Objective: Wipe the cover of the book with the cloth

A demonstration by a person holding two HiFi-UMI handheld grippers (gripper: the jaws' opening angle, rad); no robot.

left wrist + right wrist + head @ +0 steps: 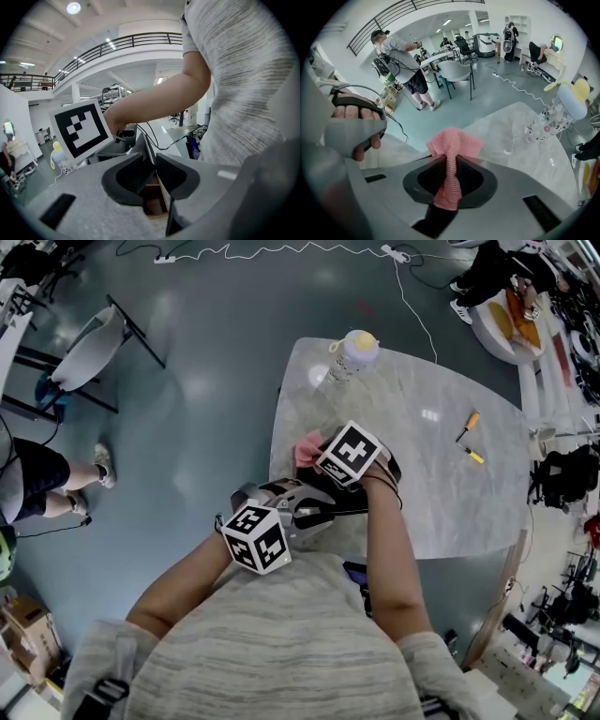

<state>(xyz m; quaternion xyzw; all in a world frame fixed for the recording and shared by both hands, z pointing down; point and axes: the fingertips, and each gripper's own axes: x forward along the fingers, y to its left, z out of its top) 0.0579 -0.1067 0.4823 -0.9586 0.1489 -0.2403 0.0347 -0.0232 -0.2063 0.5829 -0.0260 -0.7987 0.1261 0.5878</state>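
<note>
My right gripper is shut on a pink knitted cloth, which bunches up above the jaws and hangs down between them. In the head view the cloth shows just left of the right gripper's marker cube, over the near left part of the marble table. My left gripper is closed on the thin grey edge of the book, with brown showing below it. Its marker cube hangs off the table's near edge. The grippers hide most of the book in the head view.
A patterned bottle with a yellow cap stands at the table's far edge. An orange-handled screwdriver and a small yellow tool lie at the right. A chair and a seated person are on the floor to the left.
</note>
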